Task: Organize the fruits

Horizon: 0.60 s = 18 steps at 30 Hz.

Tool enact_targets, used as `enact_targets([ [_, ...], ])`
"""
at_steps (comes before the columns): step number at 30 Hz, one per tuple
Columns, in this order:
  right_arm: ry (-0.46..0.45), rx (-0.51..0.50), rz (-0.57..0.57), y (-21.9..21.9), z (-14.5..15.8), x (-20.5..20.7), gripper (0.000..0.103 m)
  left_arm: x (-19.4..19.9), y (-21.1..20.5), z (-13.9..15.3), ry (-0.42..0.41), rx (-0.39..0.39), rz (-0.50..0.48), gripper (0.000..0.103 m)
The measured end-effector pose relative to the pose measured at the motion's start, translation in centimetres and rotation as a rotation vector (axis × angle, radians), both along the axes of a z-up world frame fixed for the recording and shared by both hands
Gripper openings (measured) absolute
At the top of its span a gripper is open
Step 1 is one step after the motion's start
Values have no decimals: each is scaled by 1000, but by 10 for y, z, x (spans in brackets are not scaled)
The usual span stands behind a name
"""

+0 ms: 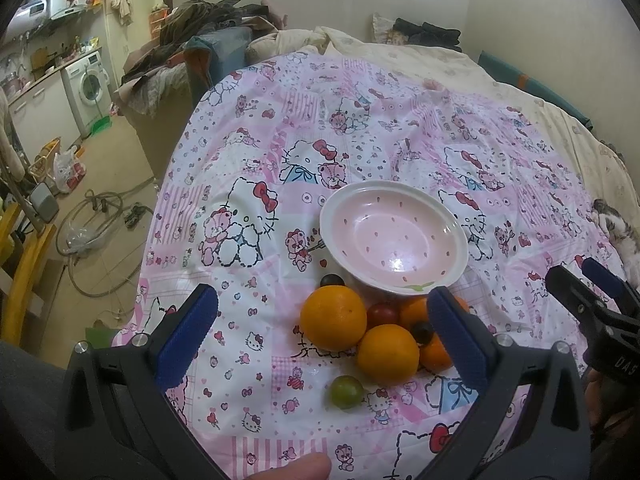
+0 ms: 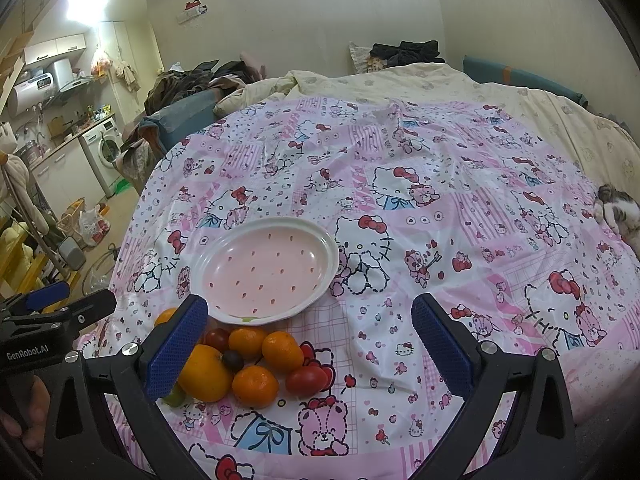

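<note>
A pink bowl (image 1: 394,236) with a white rim lies empty on the Hello Kitty cloth (image 1: 280,128); it also shows in the right wrist view (image 2: 268,270). A pile of fruit sits just in front of it: two big oranges (image 1: 334,318), small tangerines (image 2: 282,350), red cherry tomatoes (image 2: 306,379), dark grapes (image 2: 232,359) and a green tomato (image 1: 346,391). My left gripper (image 1: 324,340) is open, its fingers either side of the pile. My right gripper (image 2: 310,344) is open, to the right of the pile.
A cat (image 2: 616,212) lies at the cloth's right edge. Bedding and piled clothes (image 1: 216,20) lie behind. The floor on the left holds a hose (image 1: 96,216), bags and a washing machine (image 1: 90,84). A fingertip (image 1: 296,468) shows at the bottom edge of the left wrist view.
</note>
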State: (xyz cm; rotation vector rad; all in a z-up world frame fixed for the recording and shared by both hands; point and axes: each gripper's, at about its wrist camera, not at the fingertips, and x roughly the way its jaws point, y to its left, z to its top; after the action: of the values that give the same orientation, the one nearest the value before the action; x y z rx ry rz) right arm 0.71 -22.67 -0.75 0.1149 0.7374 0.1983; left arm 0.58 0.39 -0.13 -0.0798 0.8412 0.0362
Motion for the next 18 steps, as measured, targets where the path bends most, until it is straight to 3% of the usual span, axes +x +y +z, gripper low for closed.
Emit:
enact_targets([
  [18, 8, 10, -2, 0, -2, 0, 103, 0, 0, 0, 0, 2, -1, 103],
])
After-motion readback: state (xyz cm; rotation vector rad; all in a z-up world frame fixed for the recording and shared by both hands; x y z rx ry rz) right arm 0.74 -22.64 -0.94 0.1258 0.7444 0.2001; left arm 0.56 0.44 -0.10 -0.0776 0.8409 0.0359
